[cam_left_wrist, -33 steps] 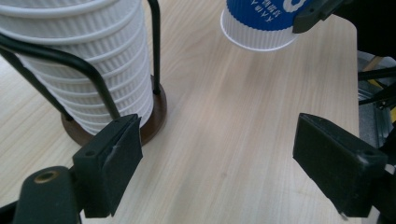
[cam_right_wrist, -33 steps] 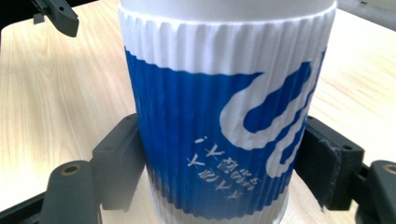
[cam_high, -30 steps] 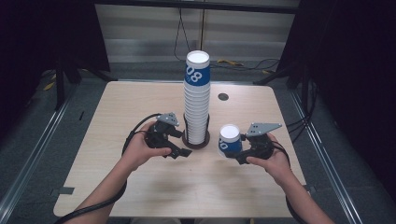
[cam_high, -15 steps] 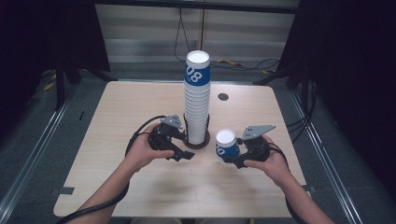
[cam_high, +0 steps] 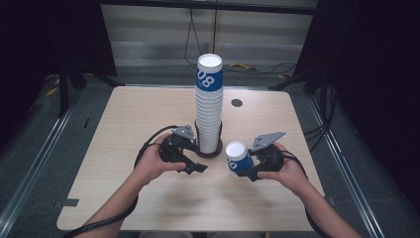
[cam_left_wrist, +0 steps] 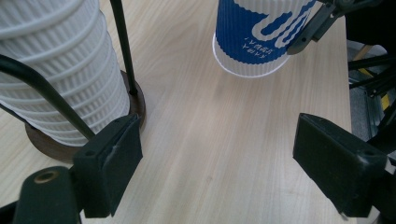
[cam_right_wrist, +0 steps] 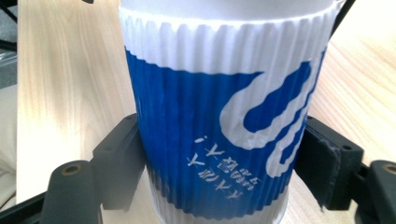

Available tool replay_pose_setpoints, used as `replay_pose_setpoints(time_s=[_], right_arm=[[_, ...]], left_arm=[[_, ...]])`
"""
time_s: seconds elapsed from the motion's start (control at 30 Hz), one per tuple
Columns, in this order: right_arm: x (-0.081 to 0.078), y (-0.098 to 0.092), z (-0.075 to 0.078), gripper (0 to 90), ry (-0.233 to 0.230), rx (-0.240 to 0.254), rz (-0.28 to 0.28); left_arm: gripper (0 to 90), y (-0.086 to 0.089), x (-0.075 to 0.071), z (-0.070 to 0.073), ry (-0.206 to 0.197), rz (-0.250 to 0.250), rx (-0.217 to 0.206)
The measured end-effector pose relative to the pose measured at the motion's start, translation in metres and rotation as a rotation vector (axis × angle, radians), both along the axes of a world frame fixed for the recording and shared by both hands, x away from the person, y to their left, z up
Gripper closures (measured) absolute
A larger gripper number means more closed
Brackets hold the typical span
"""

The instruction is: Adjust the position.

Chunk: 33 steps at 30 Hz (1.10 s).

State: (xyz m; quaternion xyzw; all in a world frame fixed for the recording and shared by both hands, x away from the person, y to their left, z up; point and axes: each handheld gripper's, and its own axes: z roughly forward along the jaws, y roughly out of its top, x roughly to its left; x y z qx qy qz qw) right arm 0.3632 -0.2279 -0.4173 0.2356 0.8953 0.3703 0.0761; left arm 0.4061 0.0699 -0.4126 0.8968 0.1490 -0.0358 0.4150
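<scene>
Nearest the person, the right gripper (cam_high: 246,167) is clamping a single blue-and-white ribbed paper cup (cam_high: 238,157), upside down, its jaws pressing on both sides of the cup's wall. In the right gripper view the cup (cam_right_wrist: 224,121) is showing a white swirl on blue and small white lettering that is reading upside down and is too fine to make out. The cup is hanging tilted just above the wooden table (cam_high: 148,114), near its front right part.

To the left, the left gripper (cam_high: 195,161) is resting with its jaws standing apart and nothing between them, beside the base of the stack. In the left gripper view the held cup (cam_left_wrist: 261,37) is showing across bare tabletop (cam_left_wrist: 210,140).

Farther off, the tall stack of cups (cam_high: 208,106) is standing upright in a dark round holder (cam_high: 208,152) with thin black rods; the top cup's blue band is reading "08". Beyond it, a small dark round hole (cam_high: 236,103) is sitting in the tabletop.
</scene>
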Motion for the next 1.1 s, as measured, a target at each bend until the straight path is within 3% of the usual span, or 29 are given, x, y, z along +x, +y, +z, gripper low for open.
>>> replay_pose_setpoints(time_s=[0.43,0.53,0.87,0.93,1.1], right_arm=[[0.001,0.011,0.001,23.5,0.034,-0.08,0.086],[0.002,0.013,0.003,23.5,0.037,-0.1,0.107],[0.003,0.016,0.006,23.5,0.055,-0.142,0.121],[0.004,0.018,0.006,23.5,0.061,-0.179,0.134],[0.005,0.023,0.007,23.5,0.064,-0.199,0.168]], left_arm=[[15.3,0.0,-0.004,-0.004,0.007,0.0,0.009],[15.3,0.0,-0.005,-0.007,0.013,-0.001,-0.009],[15.4,-0.002,-0.006,-0.007,-0.01,-0.027,0.057],[15.4,-0.002,-0.006,-0.007,-0.013,-0.028,0.06],[15.4,-0.003,-0.007,-0.007,-0.008,-0.031,0.059]])
